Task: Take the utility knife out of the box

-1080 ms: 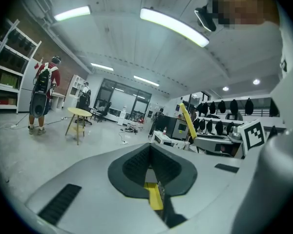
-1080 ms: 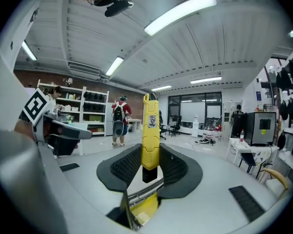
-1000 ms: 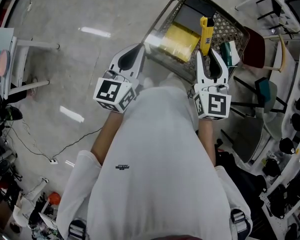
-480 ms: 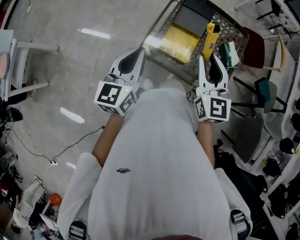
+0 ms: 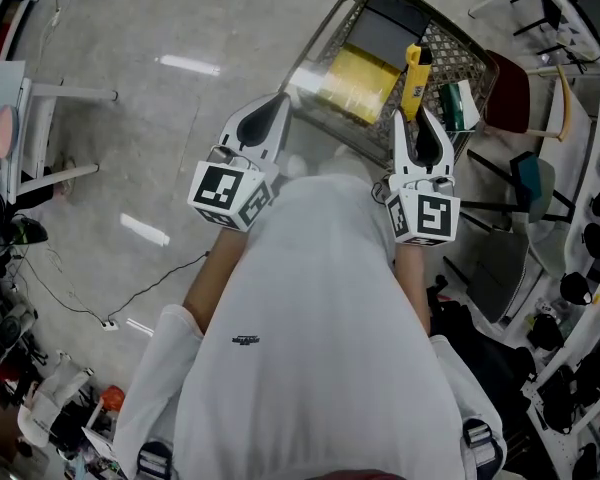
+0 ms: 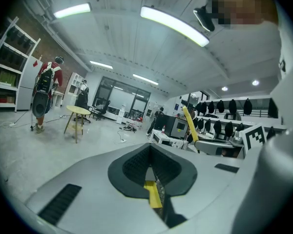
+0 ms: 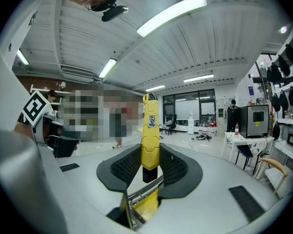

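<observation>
A yellow utility knife (image 5: 412, 68) stands out forward from my right gripper (image 5: 421, 118), whose black pads are shut on its lower end. It hangs over the wire basket (image 5: 325, 38). In the right gripper view the knife (image 7: 150, 130) rises upright between the pads, with my right gripper (image 7: 150, 152) closed round it. My left gripper (image 5: 270, 108) rests at the basket's near left corner, jaws closed together with nothing in them. From the left gripper view my left gripper (image 6: 149, 147) is shut and the knife (image 6: 189, 125) shows far to the right.
Inside the basket lie a yellow box (image 5: 355, 83), a dark grey flat thing (image 5: 385, 33) and a green-and-white item (image 5: 458, 103). A chair (image 5: 555, 98) stands to the right, white table legs (image 5: 50, 98) to the left, a cable (image 5: 130, 293) on the floor.
The knife in the right gripper tipped a little to the right and came back upright. The left gripper kept still.
</observation>
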{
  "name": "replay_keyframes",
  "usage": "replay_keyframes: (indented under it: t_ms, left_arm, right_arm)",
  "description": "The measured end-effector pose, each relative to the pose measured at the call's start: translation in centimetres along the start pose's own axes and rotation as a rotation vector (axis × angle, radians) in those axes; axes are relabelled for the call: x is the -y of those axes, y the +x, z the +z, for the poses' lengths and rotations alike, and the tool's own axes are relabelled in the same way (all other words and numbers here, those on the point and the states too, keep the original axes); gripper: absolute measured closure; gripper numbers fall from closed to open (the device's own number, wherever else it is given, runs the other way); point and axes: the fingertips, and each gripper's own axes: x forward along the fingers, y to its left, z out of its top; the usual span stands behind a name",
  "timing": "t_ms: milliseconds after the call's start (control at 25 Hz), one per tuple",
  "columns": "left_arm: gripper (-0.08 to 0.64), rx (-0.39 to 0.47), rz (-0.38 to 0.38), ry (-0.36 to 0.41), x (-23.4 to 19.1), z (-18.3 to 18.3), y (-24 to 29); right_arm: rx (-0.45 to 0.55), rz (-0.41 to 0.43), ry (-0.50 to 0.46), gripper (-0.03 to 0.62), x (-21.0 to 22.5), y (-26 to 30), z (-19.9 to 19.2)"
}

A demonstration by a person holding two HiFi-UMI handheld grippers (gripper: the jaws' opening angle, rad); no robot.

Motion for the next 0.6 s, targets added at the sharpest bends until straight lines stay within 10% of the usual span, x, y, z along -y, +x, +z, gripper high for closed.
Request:
replay_keyframes:
  t_ms: [600]
  left_arm:
    - [0.558, -0.005, -0.005, -0.005, -0.69, -0.04, -0.38]
  right_arm:
    - [-0.010, -0.007, 0.000, 0.486, -0.46, 0.31, -0.12]
